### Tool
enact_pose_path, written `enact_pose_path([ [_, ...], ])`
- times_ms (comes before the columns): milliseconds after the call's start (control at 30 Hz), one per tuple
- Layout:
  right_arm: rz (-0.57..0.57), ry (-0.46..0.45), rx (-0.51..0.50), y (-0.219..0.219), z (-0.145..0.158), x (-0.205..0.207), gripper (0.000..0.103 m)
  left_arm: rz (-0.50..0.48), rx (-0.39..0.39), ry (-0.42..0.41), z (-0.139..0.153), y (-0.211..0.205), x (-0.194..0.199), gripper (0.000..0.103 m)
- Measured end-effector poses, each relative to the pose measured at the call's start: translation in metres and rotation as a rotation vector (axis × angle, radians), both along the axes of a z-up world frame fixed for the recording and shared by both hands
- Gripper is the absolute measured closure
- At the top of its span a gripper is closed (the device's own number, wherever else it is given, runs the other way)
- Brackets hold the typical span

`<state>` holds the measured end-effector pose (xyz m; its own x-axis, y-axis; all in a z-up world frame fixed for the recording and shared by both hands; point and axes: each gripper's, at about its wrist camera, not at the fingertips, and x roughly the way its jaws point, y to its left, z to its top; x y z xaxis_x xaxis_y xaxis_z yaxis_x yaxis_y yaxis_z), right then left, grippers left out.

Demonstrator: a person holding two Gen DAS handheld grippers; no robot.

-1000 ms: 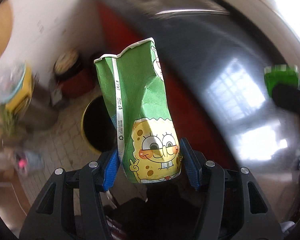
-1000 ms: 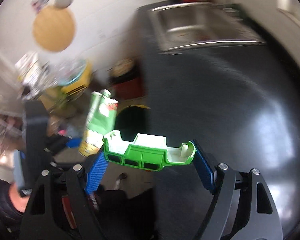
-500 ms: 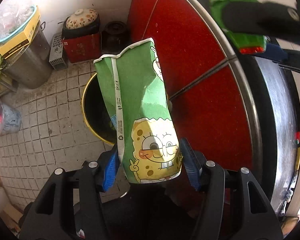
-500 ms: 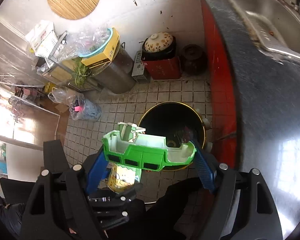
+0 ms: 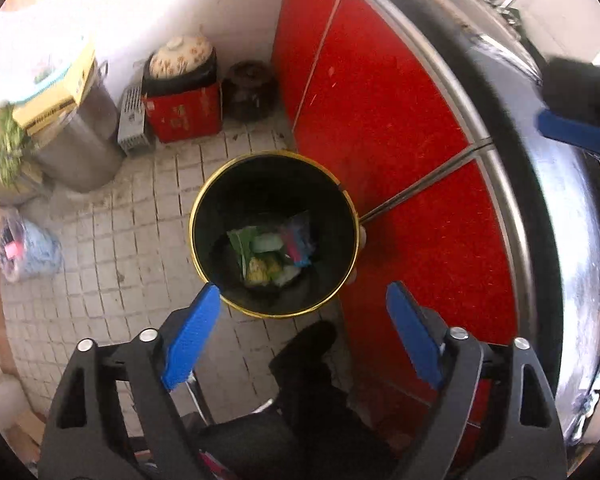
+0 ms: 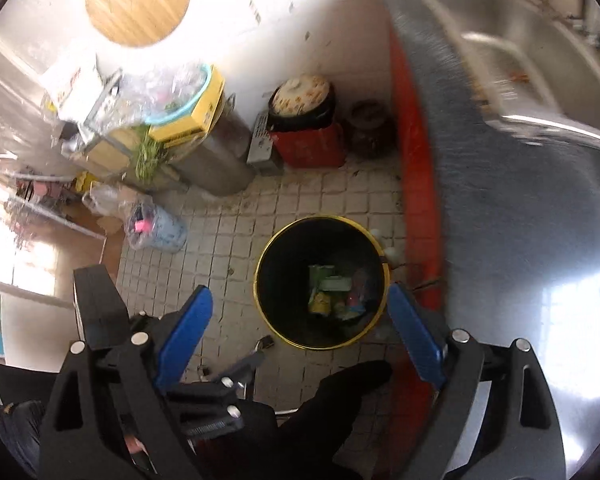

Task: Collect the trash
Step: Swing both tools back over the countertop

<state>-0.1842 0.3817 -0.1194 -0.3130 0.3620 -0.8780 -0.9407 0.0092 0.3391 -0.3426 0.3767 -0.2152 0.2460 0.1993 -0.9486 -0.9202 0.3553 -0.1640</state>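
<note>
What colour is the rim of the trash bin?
Yellow-gold rim on a black bin, clearest in the left wrist view.

We see daylight flooding both fisheye views, blowing out the white wall [image 5: 112, 20] and glaring off the steel counter [image 6: 540, 240] (window reflections included). The bin [image 5: 274, 236] interior stays dark. Edges bend strongly, with motion blur towards the frame borders.

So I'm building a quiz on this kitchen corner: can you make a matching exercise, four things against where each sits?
Things:
1. black gold-rimmed bin
2. green cartoon carton
3. red box
4. left gripper

Places:
A. inside the bin
B. against the white wall
C. open above the bin
D. on tiled floor beside the red cabinet

Pairs: 1-D, 2-A, 3-B, 4-C
</note>
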Motion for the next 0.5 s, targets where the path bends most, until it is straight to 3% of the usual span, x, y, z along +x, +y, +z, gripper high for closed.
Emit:
enact_pose_path([
  [167,-0.232,-0.061,0.082,-0.101,0.058,0.075,0.009,-0.128,0.126,0.001,0.054,-0.029,0.045,0.01],
  [300,-0.452,-0.166,0.108,-0.21,0.092,0.136,0.009,-0.342,0.216,-0.04,0.099,-0.077,0.121,0.009],
  [500,-0.784,-0.288,0.111,-0.374,0.122,0.199,0.009,-0.722,0.237,-0.154,0.141,-0.181,0.252,0.009],
])
